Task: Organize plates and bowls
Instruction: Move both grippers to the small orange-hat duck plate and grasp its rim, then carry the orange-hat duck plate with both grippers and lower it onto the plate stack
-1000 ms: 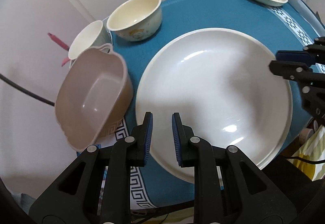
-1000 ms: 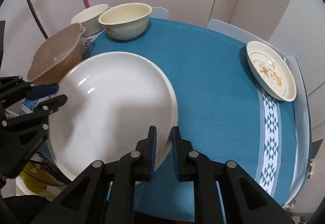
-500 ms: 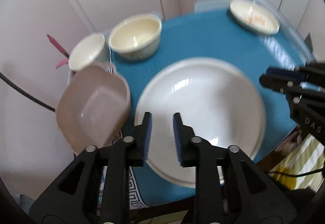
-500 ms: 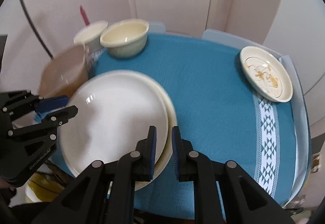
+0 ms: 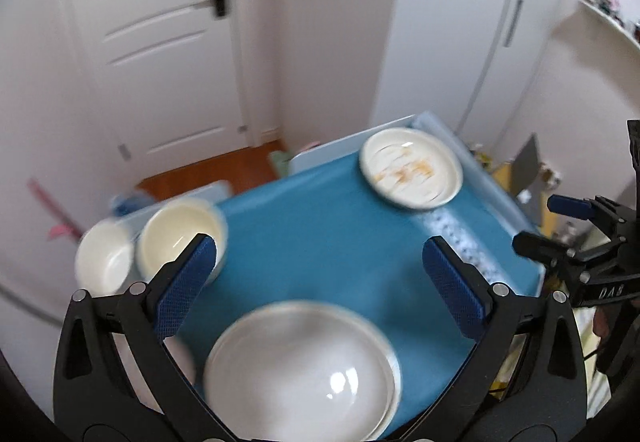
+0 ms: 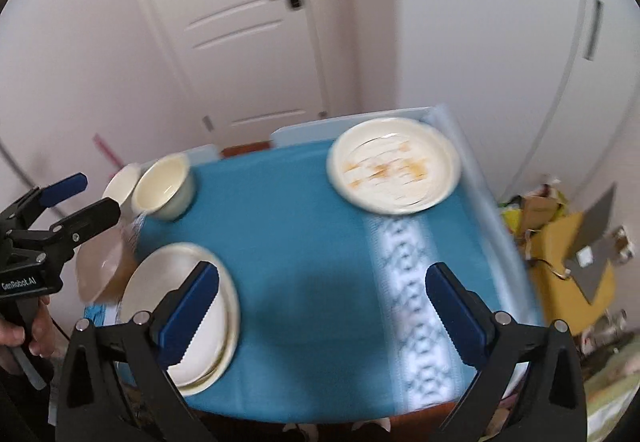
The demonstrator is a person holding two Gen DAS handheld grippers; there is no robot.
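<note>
A large white plate [image 5: 300, 370] lies stacked on a second plate at the near left of the blue-clothed table [image 5: 320, 234]; it also shows in the right wrist view [image 6: 160, 282]. A small patterned plate [image 5: 412, 167] [image 6: 394, 169] sits at the far right. A cream bowl [image 5: 180, 238] [image 6: 162, 187] and a white bowl [image 5: 104, 258] stand at the far left. A brown plastic bowl [image 6: 104, 270] sits beside the stack. My left gripper [image 5: 320, 270] is open and empty above the table. My right gripper [image 6: 322, 294] is open and empty too.
A white door [image 6: 240, 21] and white walls stand behind the table. Clutter and a yellow box [image 6: 572, 274] lie on the floor to the right. The table's near edge [image 6: 300, 416] is just in front of the right gripper.
Both grippers have opened, let go of the large white plate onto the other plate, and pulled up and back from the table.
</note>
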